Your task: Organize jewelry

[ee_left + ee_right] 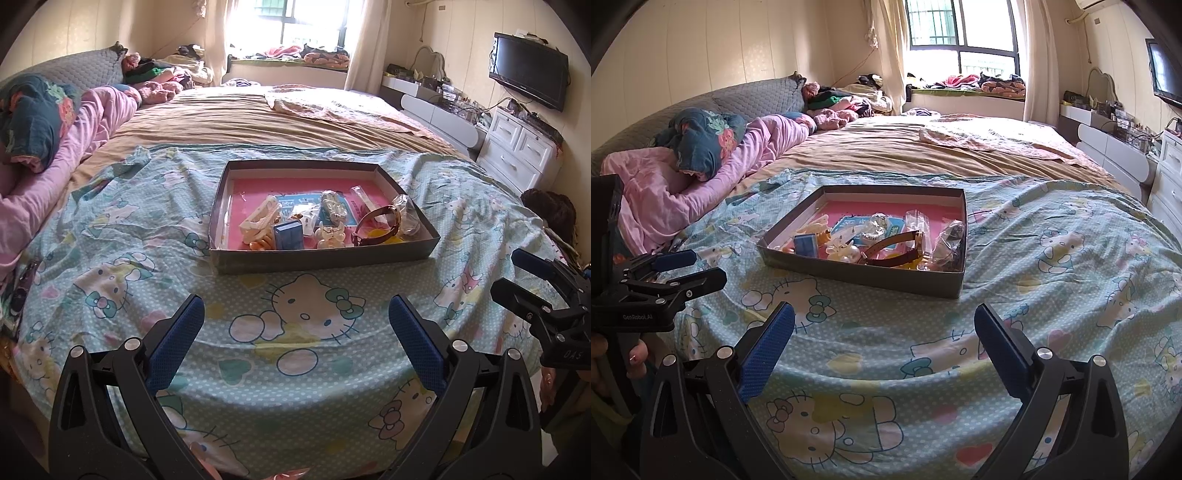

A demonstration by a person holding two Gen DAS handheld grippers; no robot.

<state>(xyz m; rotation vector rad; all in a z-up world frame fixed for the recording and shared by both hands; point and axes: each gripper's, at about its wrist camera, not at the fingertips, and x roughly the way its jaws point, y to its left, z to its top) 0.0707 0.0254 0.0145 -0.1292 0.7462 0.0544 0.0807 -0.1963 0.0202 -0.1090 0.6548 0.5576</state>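
Holding both tools low over the bed [258, 122], you kept the left tongs [295, 314] and the right tongs [884, 321] released, blue pads spread wide and gripping nothing. At frame centre, the shallow grey tray [317, 258] sat on the pale blue cartoon-cat sheet [110, 240], its pink floor crowded with jewelry: a brown-strapped watch [380, 221], a small blue box [289, 236], cream hair clips [258, 219]. Pink bedding [55, 184] lay bunched at left, a bright window [295, 22] stood at the top, and a wall television [528, 70] hung above white drawers [517, 147] at right.
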